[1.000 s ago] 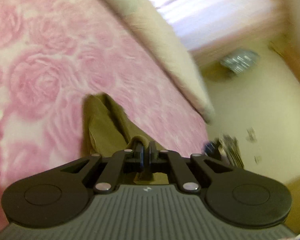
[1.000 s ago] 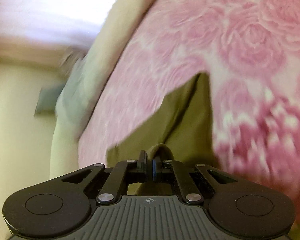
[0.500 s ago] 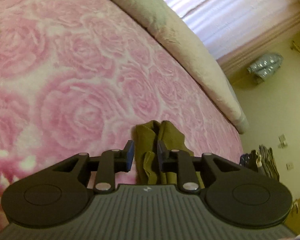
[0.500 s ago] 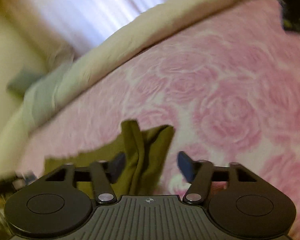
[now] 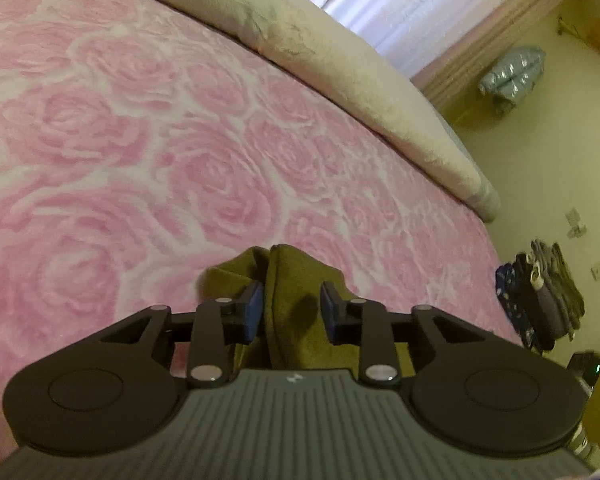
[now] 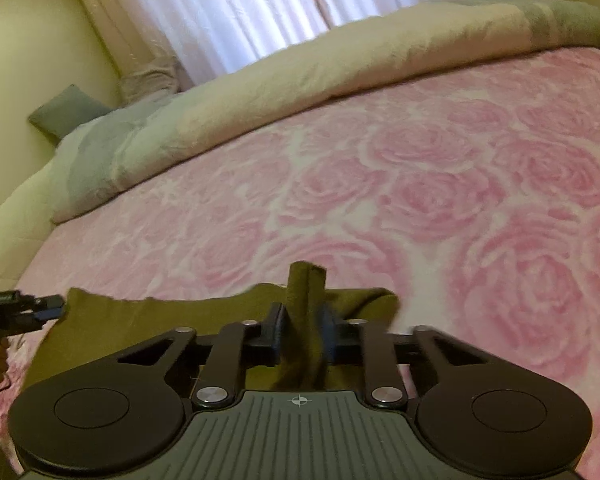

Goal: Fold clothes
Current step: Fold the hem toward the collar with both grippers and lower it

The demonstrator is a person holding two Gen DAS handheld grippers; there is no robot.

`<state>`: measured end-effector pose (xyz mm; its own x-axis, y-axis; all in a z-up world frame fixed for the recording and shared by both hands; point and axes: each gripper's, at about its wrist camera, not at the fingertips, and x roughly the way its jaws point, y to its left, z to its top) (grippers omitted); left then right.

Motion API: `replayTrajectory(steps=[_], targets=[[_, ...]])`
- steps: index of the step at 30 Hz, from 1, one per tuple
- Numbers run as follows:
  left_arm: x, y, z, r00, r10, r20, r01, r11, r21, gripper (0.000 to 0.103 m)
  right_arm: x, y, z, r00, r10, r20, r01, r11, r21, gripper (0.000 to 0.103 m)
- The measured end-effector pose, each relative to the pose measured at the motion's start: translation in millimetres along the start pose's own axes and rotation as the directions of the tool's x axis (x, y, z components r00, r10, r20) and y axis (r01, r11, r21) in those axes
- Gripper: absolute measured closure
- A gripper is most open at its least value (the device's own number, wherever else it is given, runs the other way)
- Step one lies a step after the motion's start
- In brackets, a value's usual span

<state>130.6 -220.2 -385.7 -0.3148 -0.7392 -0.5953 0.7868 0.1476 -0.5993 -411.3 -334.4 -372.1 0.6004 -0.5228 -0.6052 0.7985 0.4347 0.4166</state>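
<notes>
An olive-green garment [image 6: 172,320] lies on the pink rose-patterned bedspread [image 6: 440,184] near its front edge. In the right wrist view a raised fold of it [image 6: 306,280] stands between my right gripper's [image 6: 305,330] fingers, which have closed in on it. In the left wrist view another bunched corner of the garment [image 5: 296,280] sits between the open fingers of my left gripper [image 5: 291,314], untouched by the pads. The left gripper also shows at the left edge of the right wrist view [image 6: 40,306].
A cream and grey duvet [image 6: 340,64] is rolled along the far side of the bed, under white curtains [image 6: 240,4]. A grey pillow [image 6: 64,114] lies at the wall. Dark clothes [image 5: 540,296] hang beyond the bed's end, and a silver bag [image 5: 512,74] sits on the floor.
Both grippers let go of the garment and it settled on the bed. The left gripper has opened wider. The right gripper has since closed again around a raised fold.
</notes>
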Motion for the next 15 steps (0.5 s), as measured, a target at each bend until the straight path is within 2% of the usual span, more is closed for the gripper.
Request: replayTrajectory(steps=[4, 8, 10, 13, 15], targets=[[-3, 0, 0, 0.998, -0.004, 0.064, 0.002, 0.999, 0.037, 0.103, -13, -19, 6, 0.996, 0.038, 0.079, -0.048, 0.992, 0.120, 0.102], [-1, -1, 0, 0.995, 0.001, 0.097, -0.007, 0.998, 0.059, 0.103, -7, -24, 6, 0.998, 0.001, 0.062, -0.010, 0.990, 0.139, 0.102], [3, -6, -2, 0.995, 0.032, 0.093, -0.042, 0.994, 0.102, 0.102, -5, -23, 6, 0.998, -0.001, 0.061, -0.008, 0.990, 0.140, 0.102], [8, -9, -3, 0.992, 0.087, 0.087, -0.098, 0.987, 0.127, 0.101, 7, -21, 5, 0.998, -0.067, 0.011, 0.065, 0.992, 0.111, 0.101], [10, -8, -3, 0.989, 0.122, 0.084, -0.132, 0.984, 0.121, 0.093, 12, -15, 4, 0.992, -0.123, -0.007, 0.123, 0.990, 0.066, 0.101]])
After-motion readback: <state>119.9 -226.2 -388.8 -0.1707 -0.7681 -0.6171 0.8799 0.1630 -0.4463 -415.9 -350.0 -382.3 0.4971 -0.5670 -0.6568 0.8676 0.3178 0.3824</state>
